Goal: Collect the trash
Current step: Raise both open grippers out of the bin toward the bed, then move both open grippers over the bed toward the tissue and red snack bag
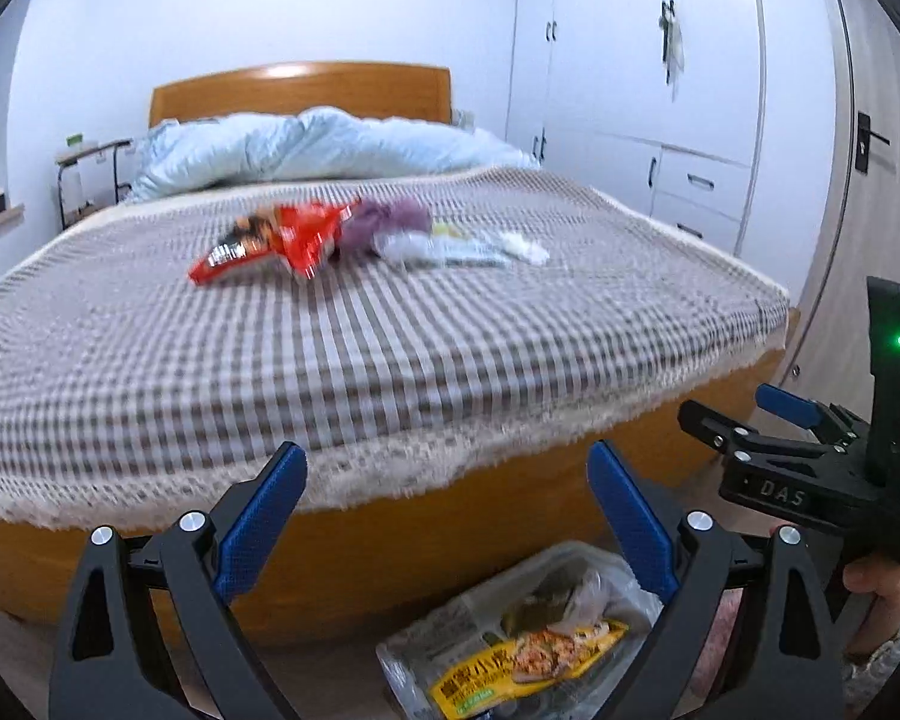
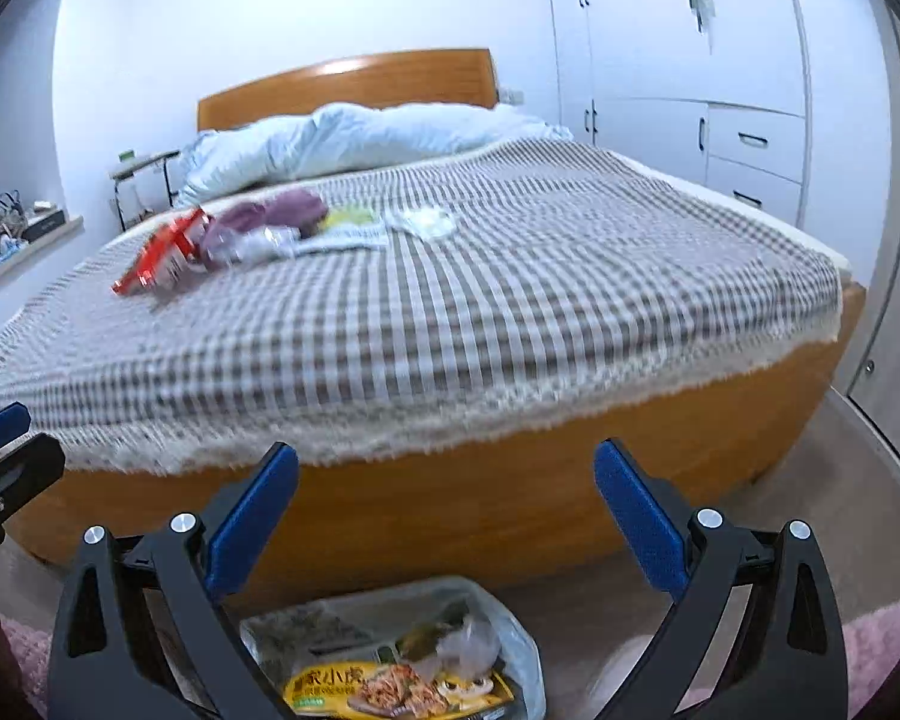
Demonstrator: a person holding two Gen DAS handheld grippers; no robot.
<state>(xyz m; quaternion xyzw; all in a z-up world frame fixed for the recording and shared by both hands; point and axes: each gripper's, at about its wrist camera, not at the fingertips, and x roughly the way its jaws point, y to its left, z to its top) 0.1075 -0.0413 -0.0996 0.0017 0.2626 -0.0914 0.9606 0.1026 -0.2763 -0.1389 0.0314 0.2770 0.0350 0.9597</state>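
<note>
Showing right gripper point(image 1: 744, 420) only left view; fingers apparently apart.

A: What is lying on the bed point(image 1: 390, 348)?
B: A red snack bag point(image 1: 270, 237), a purple wrapper point(image 1: 384, 222) and pale wrappers point(image 1: 480, 246) are lying mid-frame; a blue duvet point(image 1: 306, 147) is bunching above.
A: And the floor point(image 2: 720, 588)?
B: A clear bin bag point(image 2: 402, 654) holding packaging is sitting at the bottom.
</note>
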